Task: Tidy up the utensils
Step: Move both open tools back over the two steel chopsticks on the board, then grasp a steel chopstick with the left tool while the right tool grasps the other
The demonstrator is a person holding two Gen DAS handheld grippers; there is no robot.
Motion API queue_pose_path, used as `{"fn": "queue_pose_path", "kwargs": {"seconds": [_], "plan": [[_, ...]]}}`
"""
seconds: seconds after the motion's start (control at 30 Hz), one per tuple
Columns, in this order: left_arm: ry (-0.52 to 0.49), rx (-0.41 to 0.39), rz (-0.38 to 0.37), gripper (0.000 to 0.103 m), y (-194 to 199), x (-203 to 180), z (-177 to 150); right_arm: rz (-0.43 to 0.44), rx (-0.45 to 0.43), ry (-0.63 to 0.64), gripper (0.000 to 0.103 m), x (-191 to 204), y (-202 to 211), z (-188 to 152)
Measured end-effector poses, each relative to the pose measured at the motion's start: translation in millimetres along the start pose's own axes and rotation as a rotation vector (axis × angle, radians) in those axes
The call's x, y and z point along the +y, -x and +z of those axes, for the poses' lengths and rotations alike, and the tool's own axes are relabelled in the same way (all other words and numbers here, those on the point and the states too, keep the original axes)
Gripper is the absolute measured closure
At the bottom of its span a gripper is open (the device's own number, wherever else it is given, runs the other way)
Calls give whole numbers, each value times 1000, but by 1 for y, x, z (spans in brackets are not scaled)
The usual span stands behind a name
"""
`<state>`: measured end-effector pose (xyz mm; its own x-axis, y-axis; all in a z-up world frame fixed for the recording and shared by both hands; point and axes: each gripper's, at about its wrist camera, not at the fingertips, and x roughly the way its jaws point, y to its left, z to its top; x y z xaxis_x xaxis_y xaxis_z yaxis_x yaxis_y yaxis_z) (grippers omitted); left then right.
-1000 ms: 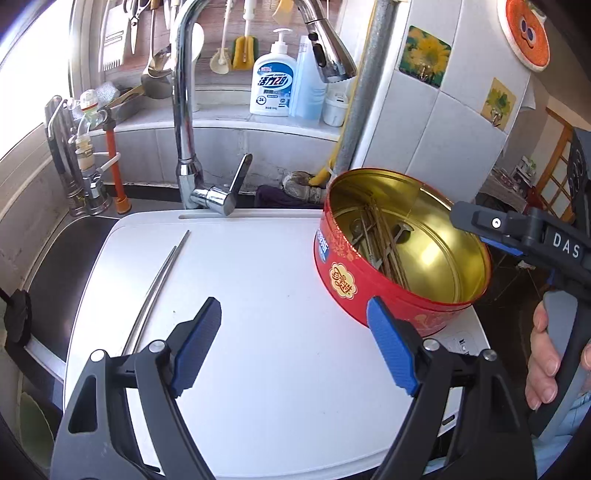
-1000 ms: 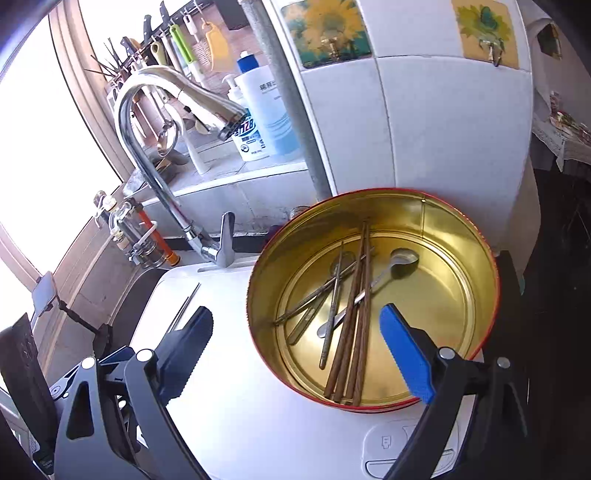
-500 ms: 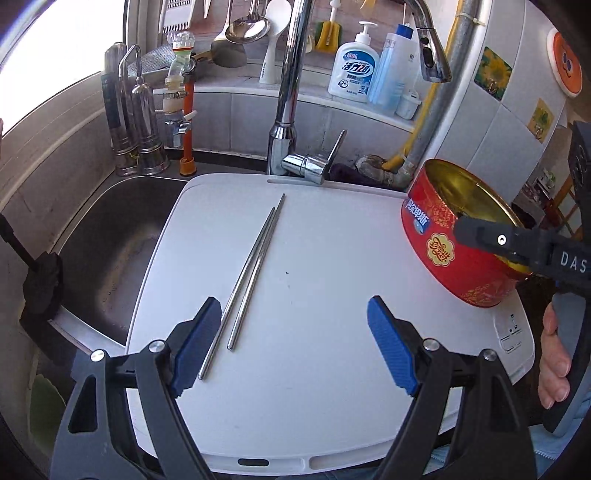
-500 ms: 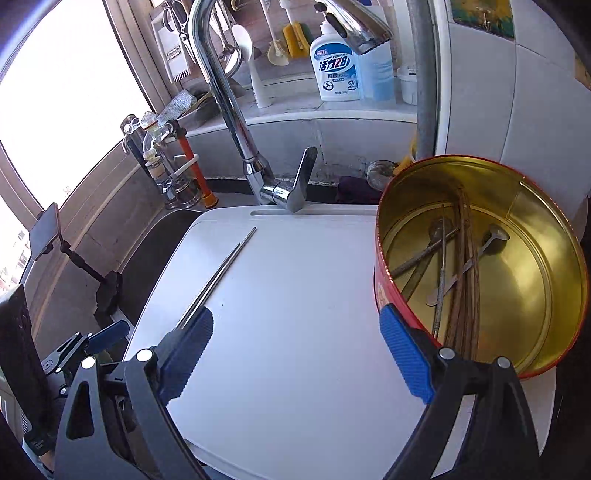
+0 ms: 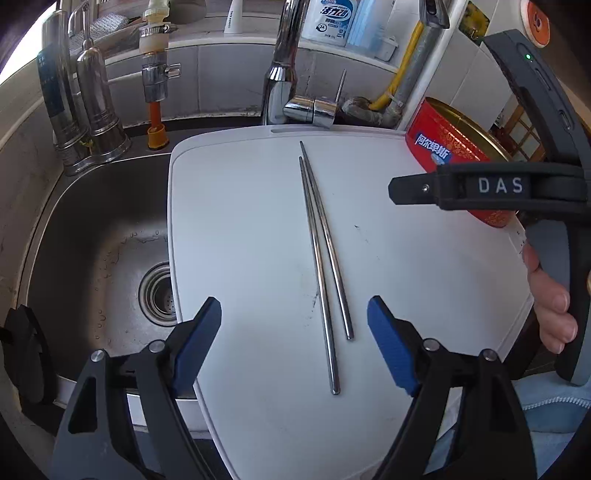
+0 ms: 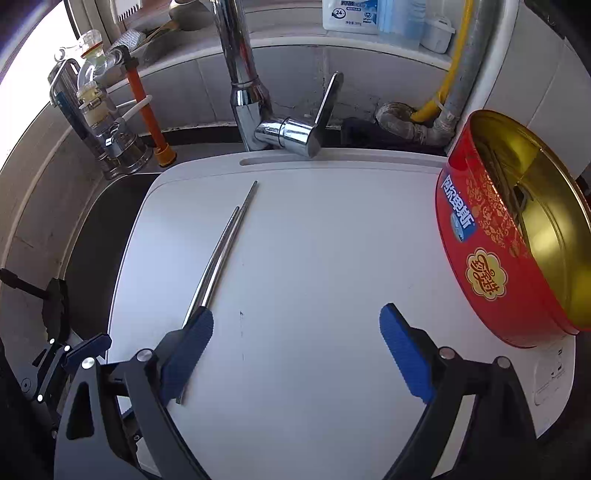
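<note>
Two metal chopsticks (image 5: 322, 251) lie side by side on the white board (image 5: 240, 221), running away from me. My left gripper (image 5: 295, 343) is open and empty, its blue pads either side of the chopsticks' near ends, a little above the board. In the right wrist view the chopsticks (image 6: 221, 254) lie at the left, their near ends partly hidden behind my left blue pad. My right gripper (image 6: 295, 350) is open and empty over the board. The red round tin (image 6: 491, 251) with a gold inside stands at the right and holds utensils, mostly hidden.
A steel sink (image 5: 103, 240) with a drain lies left of the board. The chrome tap (image 6: 258, 110) stands behind the board. Soap bottles (image 5: 328, 18) sit on the back ledge. The right gripper's body (image 5: 517, 188) and the hand holding it show at the right.
Both grippers swung left and down, away from the tin. The chopsticks now lie between my left gripper's pads; the tin has slid to the right edge of both views.
</note>
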<state>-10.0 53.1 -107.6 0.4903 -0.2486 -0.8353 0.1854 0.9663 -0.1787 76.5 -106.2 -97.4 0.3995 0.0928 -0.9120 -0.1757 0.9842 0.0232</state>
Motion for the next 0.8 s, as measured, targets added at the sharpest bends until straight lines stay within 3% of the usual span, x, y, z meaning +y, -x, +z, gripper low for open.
{"fn": "queue_pose_path", "kwargs": {"seconds": [0.4,0.63,0.8], "plan": [[-15,4,-58,23,-13,15,5,-80,58,26,11,20,-31,16],[-72,10,2,23,-26,11,10,-70,99,38,11,31,-48,23],[-108,-1,39,23,-29,12,12,-110,107,74,11,38,-57,21]]}}
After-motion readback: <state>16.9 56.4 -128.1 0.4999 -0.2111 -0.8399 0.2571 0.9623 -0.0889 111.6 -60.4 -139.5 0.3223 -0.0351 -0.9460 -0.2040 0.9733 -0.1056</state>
